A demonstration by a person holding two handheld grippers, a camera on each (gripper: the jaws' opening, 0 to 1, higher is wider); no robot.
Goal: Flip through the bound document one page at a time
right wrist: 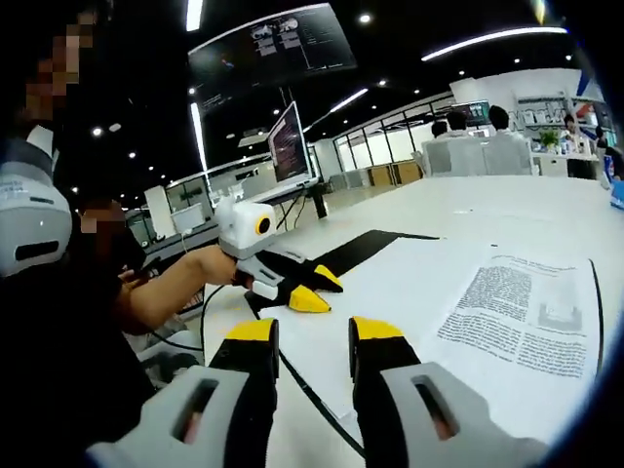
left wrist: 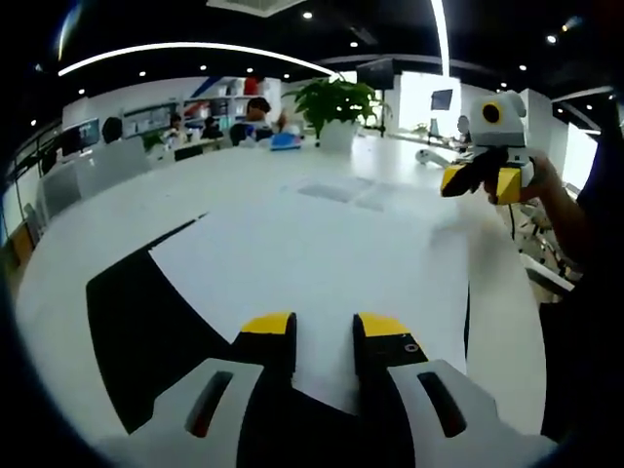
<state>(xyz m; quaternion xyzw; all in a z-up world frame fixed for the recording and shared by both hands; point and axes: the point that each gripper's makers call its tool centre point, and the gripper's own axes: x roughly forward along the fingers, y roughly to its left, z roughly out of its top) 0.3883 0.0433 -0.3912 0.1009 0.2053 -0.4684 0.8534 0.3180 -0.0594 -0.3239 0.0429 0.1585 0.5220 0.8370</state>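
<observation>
The bound document lies open on a white table, a blank white page facing up over a black cover. My left gripper hovers low over the page's near edge, open, with nothing between its yellow tips. The right gripper hangs in the air at the far right, held by a hand, its tips apart. In the right gripper view, a printed page lies to the right and a blank page in the middle. My right gripper is open above the page edge. The left gripper rests low on the document's far side.
A potted plant stands at the table's far end, with seated people behind it. A monitor on a stand sits past the document. The person's arm reaches in from the left. Loose sheets lie further along the table.
</observation>
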